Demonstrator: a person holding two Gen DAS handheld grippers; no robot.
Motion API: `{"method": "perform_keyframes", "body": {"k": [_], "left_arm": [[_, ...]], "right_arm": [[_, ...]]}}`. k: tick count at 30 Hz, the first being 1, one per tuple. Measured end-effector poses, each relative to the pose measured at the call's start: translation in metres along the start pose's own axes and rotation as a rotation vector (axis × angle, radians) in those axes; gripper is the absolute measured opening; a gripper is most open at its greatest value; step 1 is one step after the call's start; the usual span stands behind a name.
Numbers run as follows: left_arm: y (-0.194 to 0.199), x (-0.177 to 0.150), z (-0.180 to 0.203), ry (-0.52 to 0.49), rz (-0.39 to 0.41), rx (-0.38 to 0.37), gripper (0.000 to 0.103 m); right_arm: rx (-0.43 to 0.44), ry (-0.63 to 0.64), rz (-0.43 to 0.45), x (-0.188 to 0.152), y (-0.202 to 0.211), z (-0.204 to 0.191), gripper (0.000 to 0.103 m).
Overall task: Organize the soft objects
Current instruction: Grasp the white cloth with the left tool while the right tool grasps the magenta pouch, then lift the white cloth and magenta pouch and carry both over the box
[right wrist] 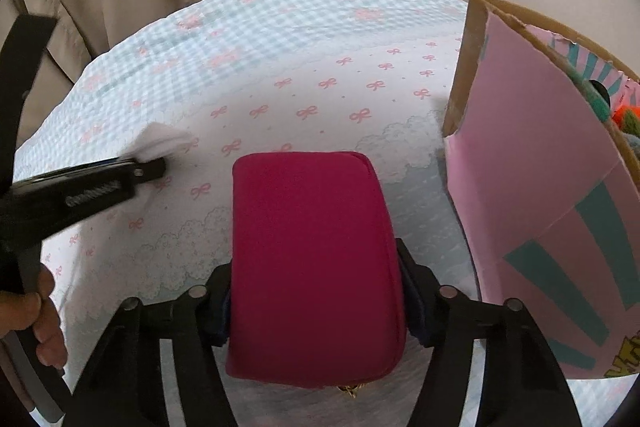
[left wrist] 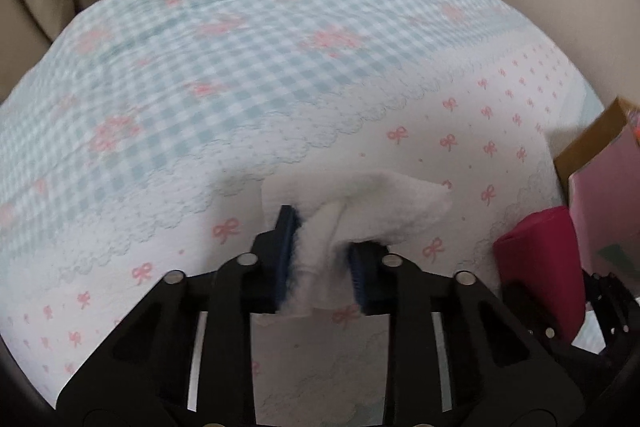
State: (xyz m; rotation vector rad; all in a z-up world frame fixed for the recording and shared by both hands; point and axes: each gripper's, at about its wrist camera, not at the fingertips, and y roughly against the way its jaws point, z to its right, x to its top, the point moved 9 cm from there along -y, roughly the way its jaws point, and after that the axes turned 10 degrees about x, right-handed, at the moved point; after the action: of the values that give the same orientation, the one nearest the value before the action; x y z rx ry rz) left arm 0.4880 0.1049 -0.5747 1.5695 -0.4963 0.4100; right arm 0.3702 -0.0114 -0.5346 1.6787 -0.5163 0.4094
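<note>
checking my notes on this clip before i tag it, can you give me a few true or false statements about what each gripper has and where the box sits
1. The left gripper is shut on a white cloth. True.
2. The right gripper holds a blue pouch. False: its pads press on a red pouch.
3. The pink cardboard box stands to the right of the red pouch in the right wrist view. True.
4. The bedspread is plain white all over. False: part is blue-green check, part white with pink bows.
5. The red pouch is already inside the box. False: it is outside it, between the right gripper's fingers.
</note>
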Motion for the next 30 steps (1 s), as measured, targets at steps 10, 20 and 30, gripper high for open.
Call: {"method": "perform_keyframes", "body": {"k": [10, 20, 30], "left_arm": [[0.050, 0.009, -0.010, 0.036, 0.042, -0.003, 0.018], [0.159, 0.030, -0.017, 0.061, 0.113, -0.002, 0.018], [0.280, 0.048, 0.005, 0.071, 0.161, 0.005, 0.018]], "right_arm": [[0.012, -0.015, 0.016, 0.009, 0.026, -0.002, 0.055], [0.050, -0.004, 0.086, 0.044, 0.117, -0.028, 0.055], [0.110, -0.018, 0.124, 0.076, 0.232, -0.023, 0.054]]}}
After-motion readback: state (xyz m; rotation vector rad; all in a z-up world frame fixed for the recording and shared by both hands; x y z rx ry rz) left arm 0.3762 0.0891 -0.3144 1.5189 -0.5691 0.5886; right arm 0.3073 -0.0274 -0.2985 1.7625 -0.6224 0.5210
